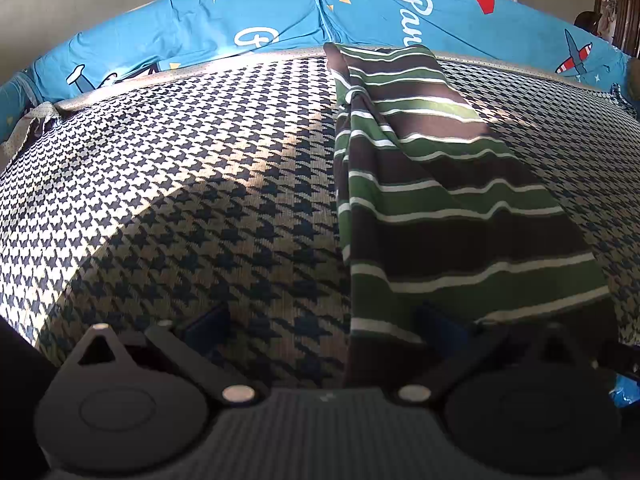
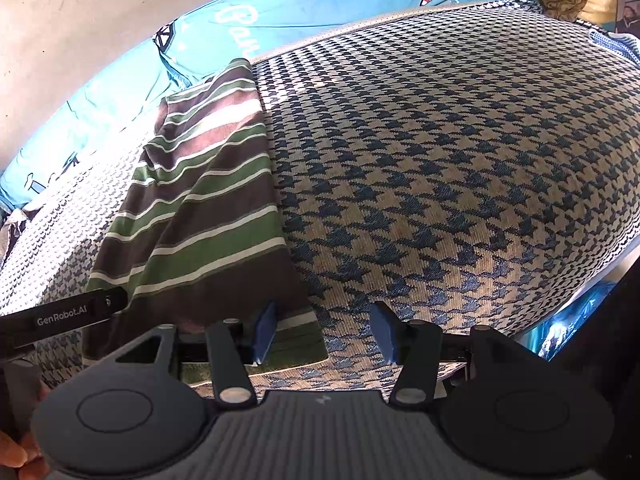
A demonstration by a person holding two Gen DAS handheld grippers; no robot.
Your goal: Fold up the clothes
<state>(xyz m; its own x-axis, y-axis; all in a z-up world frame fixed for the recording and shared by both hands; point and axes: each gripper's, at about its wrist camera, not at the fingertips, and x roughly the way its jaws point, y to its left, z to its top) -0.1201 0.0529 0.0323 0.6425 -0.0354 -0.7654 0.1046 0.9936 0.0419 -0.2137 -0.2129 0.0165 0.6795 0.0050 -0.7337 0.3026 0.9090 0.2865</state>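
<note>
i'm seeing the striped garment (image 1: 432, 184) lying folded into a long narrow strip on the houndstooth bed cover (image 1: 180, 168), its far end reaching toward the blue printed sheet (image 1: 460, 12) bunched along the wall. my left claw (image 1: 324, 326) is sitting wide apart at the near end, one pad over the cloth and one over the bare cover. my right claw (image 2: 325, 332) is also standing apart, its fingers (image 2: 264, 330) straddling the garment's near right corner, nothing clamped.

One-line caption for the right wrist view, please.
Open right gripper poised at the near corner of a folded striped garment on a houndstooth bed cover.
</note>
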